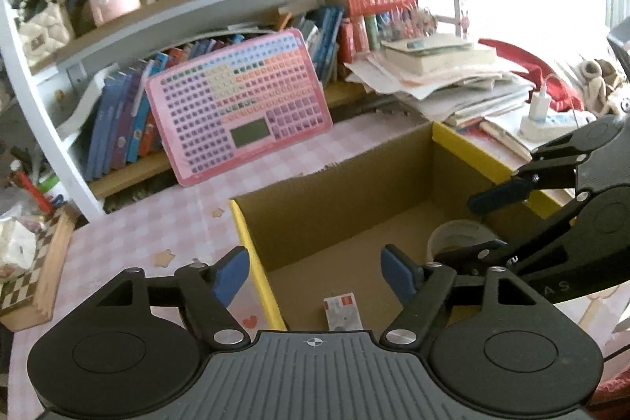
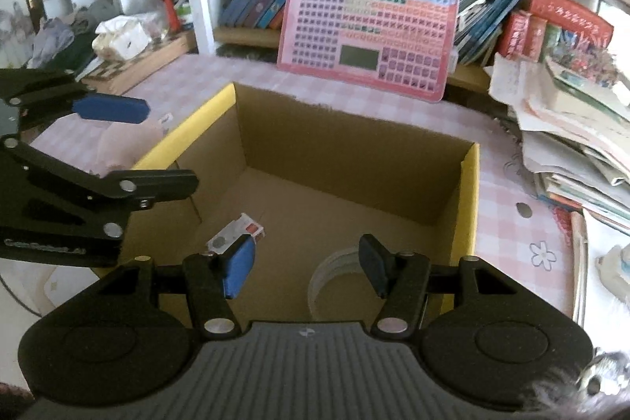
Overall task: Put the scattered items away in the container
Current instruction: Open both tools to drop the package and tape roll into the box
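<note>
both the left gripper point(image 1: 315, 276) and the right gripper point(image 2: 303, 264) hang over the cardboard box point(image 2: 470, 191) with jaws wide and holding nothing. a small white-and-red card packet point(image 2: 236, 229) and a roll of clear tape point(image 2: 334, 276) already lie on the box floor. judging by this, the tidying looks nearly done; no other loose items show on the pink checked table point(image 2: 508, 199).

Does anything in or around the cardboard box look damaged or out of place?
Yes. The cardboard box has a ragged, torn far rim instead of a clean flap edge. Beside it, the paper stack is piled askew and slumps toward the box. The small card and tape roll lie inside normally.
</note>
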A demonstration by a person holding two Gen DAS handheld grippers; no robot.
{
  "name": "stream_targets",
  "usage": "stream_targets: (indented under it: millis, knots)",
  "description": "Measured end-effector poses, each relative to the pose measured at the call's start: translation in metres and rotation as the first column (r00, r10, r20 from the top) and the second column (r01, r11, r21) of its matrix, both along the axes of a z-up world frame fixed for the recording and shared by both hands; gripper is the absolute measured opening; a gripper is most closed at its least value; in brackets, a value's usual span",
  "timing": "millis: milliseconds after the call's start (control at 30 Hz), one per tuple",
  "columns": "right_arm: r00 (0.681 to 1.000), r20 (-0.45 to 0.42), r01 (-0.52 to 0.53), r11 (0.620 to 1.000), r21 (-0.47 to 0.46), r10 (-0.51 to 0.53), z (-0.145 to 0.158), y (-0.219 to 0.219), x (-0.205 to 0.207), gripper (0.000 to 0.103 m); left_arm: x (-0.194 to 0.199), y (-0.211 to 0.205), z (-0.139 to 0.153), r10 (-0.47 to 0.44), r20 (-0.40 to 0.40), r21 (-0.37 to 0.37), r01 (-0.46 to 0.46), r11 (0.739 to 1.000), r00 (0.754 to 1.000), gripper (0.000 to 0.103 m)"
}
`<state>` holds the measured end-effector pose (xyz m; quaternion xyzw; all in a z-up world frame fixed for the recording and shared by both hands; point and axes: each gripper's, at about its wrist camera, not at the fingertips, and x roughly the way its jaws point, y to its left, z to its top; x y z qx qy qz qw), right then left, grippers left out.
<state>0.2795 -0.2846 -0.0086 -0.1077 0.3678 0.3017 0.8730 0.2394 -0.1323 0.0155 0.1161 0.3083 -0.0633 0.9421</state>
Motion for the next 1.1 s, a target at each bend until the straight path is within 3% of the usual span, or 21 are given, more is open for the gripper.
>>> stream_targets:
  millis: [133, 533, 1100]
  knots:
    - [0.999, 0.044, 0.024, 1.000, 0.011, -0.025, 0.008, -0.001, -0.014, 0.060, -0.016, 0.008, 0.008, 0.012, 0.033, -0.031, -0.011, 0.999, 0.999, 0.083]
    - [0.975, 0.126, 0.176, 0.982, 0.064, -0.183, 0.028, 0.002, -0.071, 0.064, -0.076, 0.042, 0.021, -0.015, 0.077, -0.090, 0.022, 0.996, 0.997, 0.085]
    - [0.916, 0.146, 0.368, 0.927, 0.069, -0.375, 0.032, 0.032, -0.161, 0.067, -0.141, 0.102, 0.019, -0.077, 0.037, -0.127, 0.081, 0.989, 0.996, 0.086]
